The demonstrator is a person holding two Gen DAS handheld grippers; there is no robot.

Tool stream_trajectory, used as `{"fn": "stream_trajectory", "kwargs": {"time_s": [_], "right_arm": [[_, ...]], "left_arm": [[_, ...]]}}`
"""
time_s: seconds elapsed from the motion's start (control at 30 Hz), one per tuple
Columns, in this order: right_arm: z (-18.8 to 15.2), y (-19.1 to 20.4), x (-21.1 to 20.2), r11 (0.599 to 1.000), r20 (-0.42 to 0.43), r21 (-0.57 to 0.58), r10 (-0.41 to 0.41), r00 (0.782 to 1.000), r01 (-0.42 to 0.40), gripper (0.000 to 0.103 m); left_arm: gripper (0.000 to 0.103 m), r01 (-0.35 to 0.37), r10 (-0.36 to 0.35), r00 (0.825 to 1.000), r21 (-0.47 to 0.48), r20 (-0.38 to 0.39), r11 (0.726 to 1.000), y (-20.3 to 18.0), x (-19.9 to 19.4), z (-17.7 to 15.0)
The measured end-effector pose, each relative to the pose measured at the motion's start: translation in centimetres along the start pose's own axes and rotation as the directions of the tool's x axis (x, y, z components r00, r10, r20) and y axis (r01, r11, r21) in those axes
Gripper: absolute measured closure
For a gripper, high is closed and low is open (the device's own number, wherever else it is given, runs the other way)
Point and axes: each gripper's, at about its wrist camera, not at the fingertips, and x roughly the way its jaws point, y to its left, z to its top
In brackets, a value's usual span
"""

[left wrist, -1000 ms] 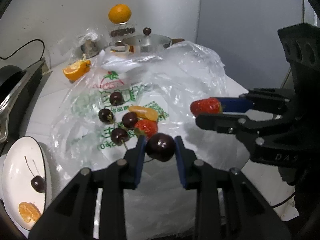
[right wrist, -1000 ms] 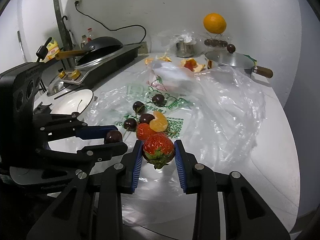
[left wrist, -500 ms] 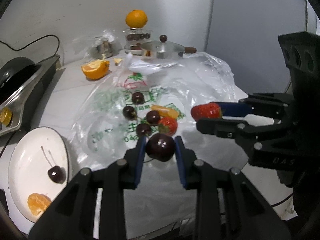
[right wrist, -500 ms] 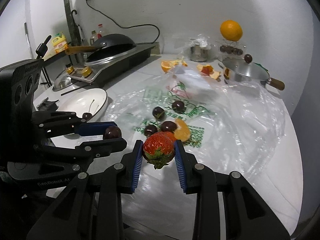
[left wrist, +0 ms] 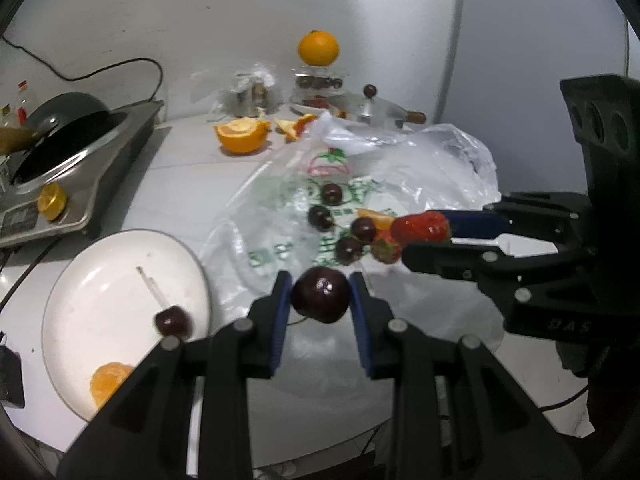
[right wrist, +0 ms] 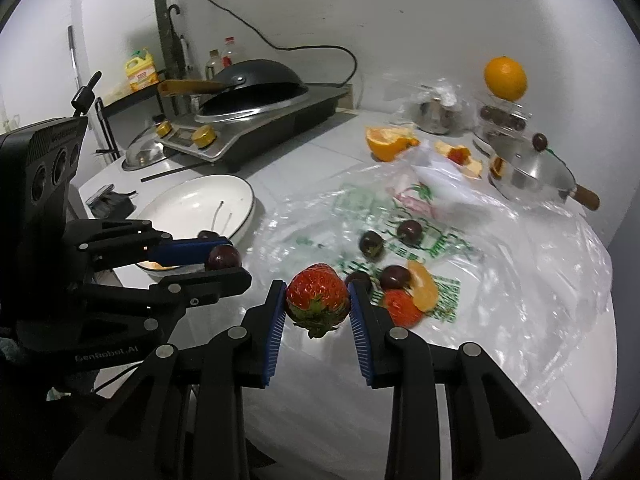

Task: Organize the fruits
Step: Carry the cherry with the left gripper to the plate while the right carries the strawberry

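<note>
Holding a dark round cherry [left wrist: 320, 296] between its two blue pads, the left gripper [left wrist: 319, 300] is squeezed tight on the fruit and lifted up off the white counter [left wrist: 168, 184]. It points level and forward, with its black arms reaching out from the 6 o'clock edge of the left wrist view. The round white plate with a dark rim [left wrist: 100, 264] sits low at 8 o'clock from that cherry, and on it lie a second dark cherry with a long stem [left wrist: 173, 322] and a small orange piece [left wrist: 106, 384]. The right gripper [right wrist: 318, 304] pinches a red strawberry with green leaves [right wrist: 318, 300] between its own blue pads, and it is lifted up too. In the left wrist view this gripper comes in sideways from 3 o'clock, with the strawberry at its tip. The two grippers sit near each other but do not touch. Under and behind them lies a crinkly clear plastic bag with green print [left wrist: 288, 216], spread flat on the counter. On the bag rest a few more dark cherries [right wrist: 410, 231], another red strawberry [right wrist: 400, 307] and an orange wedge [right wrist: 424, 286], all close together. Far back at 12 o'clock a whole round orange [left wrist: 318, 48] sits on top of a clear jar, with a cut orange half [left wrist: 242, 136] down at 7 o'clock from it. A black pan on a silver stove [right wrist: 256, 92] stands at 10 o'clock in the right wrist view.
</note>
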Motion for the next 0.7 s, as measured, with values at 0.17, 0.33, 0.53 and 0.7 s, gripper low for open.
{"fn": "stream_trajectory", "kwargs": {"time_s": [0.17, 0.33, 0.53, 0.7], "right_arm": [[0.8, 1.6, 0.6, 1.000, -0.002, -0.023, 0.013, 1.000, -0.013, 0.070], [1.4, 2.9, 1.2, 0.999, -0.010, -0.044, 0.023, 1.000, -0.024, 0.070], [2.0, 4.3, 1.9, 0.997, -0.017, -0.062, 0.036, 0.999, -0.037, 0.070], [2.5, 5.2, 2.5, 0.996, -0.025, -0.081, 0.042, 0.999, -0.044, 0.069]], "left_arm": [[0.073, -0.028, 0.028, 1.000, -0.031, 0.009, 0.999, 2.0, -1.0, -0.6], [0.073, -0.054, 0.054, 0.998, -0.058, 0.012, 0.997, 3.8, -1.6, -1.2], [0.073, -0.128, 0.129, 0.992, -0.059, 0.009, 0.990, 5.7, -1.9, -1.9], [0.073, -0.166, 0.166, 0.986, -0.076, -0.006, 0.983, 7.4, -1.8, -2.7]]}}
